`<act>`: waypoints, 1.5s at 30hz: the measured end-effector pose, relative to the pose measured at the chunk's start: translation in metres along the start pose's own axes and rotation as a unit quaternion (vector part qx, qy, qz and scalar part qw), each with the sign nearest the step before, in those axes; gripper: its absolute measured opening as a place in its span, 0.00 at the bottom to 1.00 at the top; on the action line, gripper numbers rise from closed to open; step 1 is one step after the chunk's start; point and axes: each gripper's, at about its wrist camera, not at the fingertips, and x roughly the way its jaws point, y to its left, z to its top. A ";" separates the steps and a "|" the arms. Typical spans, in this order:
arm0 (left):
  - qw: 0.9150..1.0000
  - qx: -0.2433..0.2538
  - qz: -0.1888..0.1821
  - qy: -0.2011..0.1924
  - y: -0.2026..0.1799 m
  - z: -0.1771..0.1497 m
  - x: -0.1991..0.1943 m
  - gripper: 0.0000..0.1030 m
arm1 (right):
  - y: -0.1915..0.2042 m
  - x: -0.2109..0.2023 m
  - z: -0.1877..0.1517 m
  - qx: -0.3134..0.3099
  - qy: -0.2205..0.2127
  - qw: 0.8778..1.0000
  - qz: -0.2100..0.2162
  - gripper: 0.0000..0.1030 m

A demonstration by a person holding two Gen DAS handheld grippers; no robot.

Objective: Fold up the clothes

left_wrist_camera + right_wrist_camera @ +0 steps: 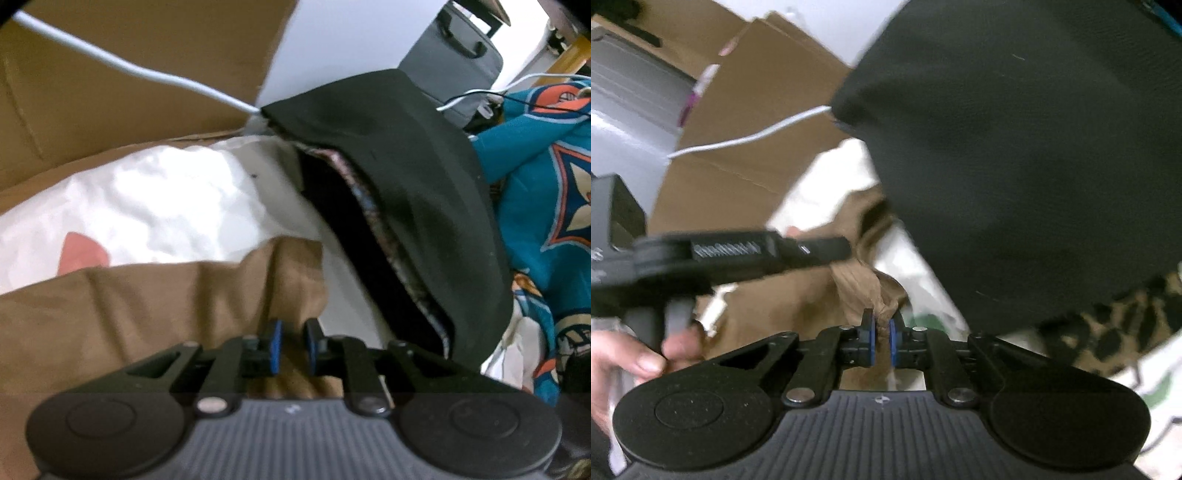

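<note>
A tan brown garment lies bunched over a white sheet. My left gripper is shut on a fold of it, the cloth passing between the blue pads. In the right wrist view the same brown garment is pinched in a gathered tuft by my right gripper, which is shut on it. The left gripper's black body reaches in from the left, held by a person's hand. A black garment hangs close above, and the black garment fills the upper right of the right wrist view.
A cardboard box stands behind with a white cable across it. A teal patterned cloth lies at the right. A grey bag sits at the back. Leopard-print fabric shows under the black garment.
</note>
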 end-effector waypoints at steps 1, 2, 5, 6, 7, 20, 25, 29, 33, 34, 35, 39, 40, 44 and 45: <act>1.000 0.002 -0.002 -0.006 0.000 0.003 -0.001 0.14 | -0.005 0.001 -0.003 0.003 0.005 1.000 -0.006 0.06; 1.000 0.005 -0.003 -0.013 -0.001 0.005 -0.001 0.14 | -0.009 0.001 -0.007 0.006 0.011 1.000 -0.013 0.06; 1.000 0.013 0.004 -0.027 0.002 0.018 -0.003 0.16 | -0.017 0.003 -0.013 0.012 0.021 0.999 -0.022 0.06; 0.999 0.019 0.010 -0.028 0.002 0.023 -0.003 0.16 | -0.019 0.002 -0.014 0.012 0.022 0.999 -0.023 0.06; 0.999 0.033 0.019 -0.027 0.001 0.027 -0.001 0.17 | -0.019 0.002 -0.014 0.011 0.022 0.999 -0.024 0.06; 0.982 0.187 0.030 0.016 -0.026 0.059 0.037 0.44 | -0.026 0.005 -0.014 0.019 0.029 0.999 -0.026 0.06; 0.976 0.216 0.001 0.034 -0.033 0.061 0.048 0.44 | -0.032 0.006 -0.014 0.025 0.030 0.999 -0.018 0.07; 0.969 0.236 0.010 0.069 -0.031 0.055 0.064 0.35 | -0.036 0.005 -0.014 0.026 0.032 0.999 -0.016 0.08; 0.970 0.230 0.012 0.073 -0.025 0.056 0.069 0.28 | -0.042 0.002 -0.013 0.033 0.031 0.999 -0.014 0.08; 0.971 0.227 0.010 0.072 -0.024 0.056 0.069 0.28 | -0.044 0.001 -0.012 0.036 0.030 0.999 -0.013 0.09; 0.971 0.229 0.011 0.070 -0.025 0.057 0.069 0.28 | -0.047 -0.001 -0.011 0.040 0.029 0.999 -0.012 0.09; 0.966 0.248 0.006 0.067 -0.036 0.060 0.073 0.29 | -0.058 -0.008 -0.009 0.054 0.026 0.998 -0.008 0.10; 0.964 0.257 0.007 0.072 -0.038 0.059 0.075 0.22 | -0.060 -0.009 -0.009 0.055 0.026 0.998 -0.008 0.10; 0.958 0.277 0.001 0.067 -0.042 0.058 0.071 0.07 | -0.063 -0.013 -0.009 0.043 0.027 0.999 -0.009 0.07; 0.960 0.275 -0.005 0.058 -0.041 0.059 0.066 0.07 | -0.063 -0.016 -0.008 0.040 0.025 0.999 -0.008 0.07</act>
